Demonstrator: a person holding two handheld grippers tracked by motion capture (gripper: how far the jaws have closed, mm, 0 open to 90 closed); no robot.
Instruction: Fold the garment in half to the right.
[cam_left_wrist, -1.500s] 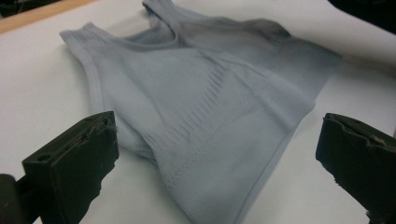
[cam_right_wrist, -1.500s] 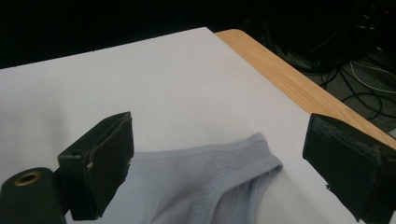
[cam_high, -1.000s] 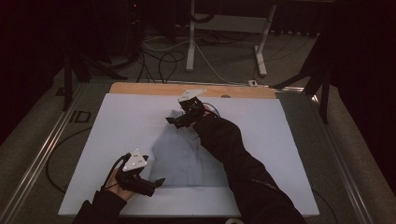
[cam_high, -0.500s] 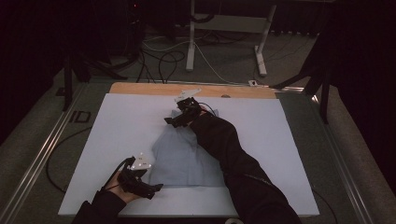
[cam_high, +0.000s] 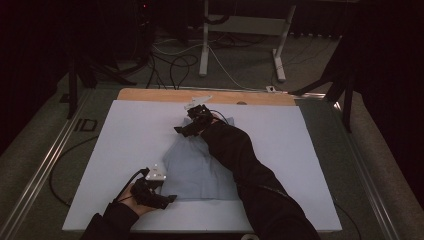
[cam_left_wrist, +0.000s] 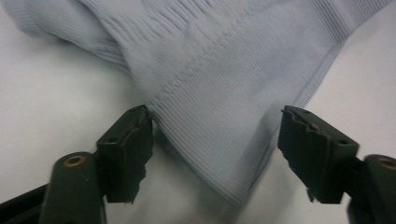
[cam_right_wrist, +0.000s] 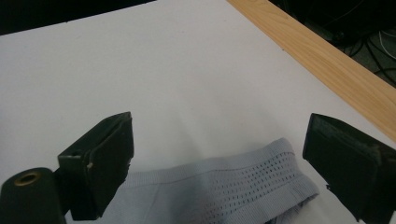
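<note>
A person at a white-covered table (cam_high: 125, 150) works a pale blue ribbed knit garment (cam_high: 200, 167) with two handheld grippers. The left gripper (cam_left_wrist: 217, 154) straddles the garment's near corner; its jaws have just been closing, yet the pads stand clear of the fabric, with the corner lying loose between them. The right gripper (cam_right_wrist: 217, 165) hangs over the far end, jaws spread wide, the perforated knit band (cam_right_wrist: 254, 179) directly beneath and untouched.

The likely trouble: the left jaws could close on only the hem edge, which sits off to one jaw's side, and the thin knit might slip free on the pull. The right jaws, set high above the band, may pinch a single layer or nothing.

Beyond the right gripper runs the bare wooden table edge (cam_right_wrist: 327, 60), with floor cables (cam_high: 170, 70) past it. Nothing lies between either gripper and the cloth.
</note>
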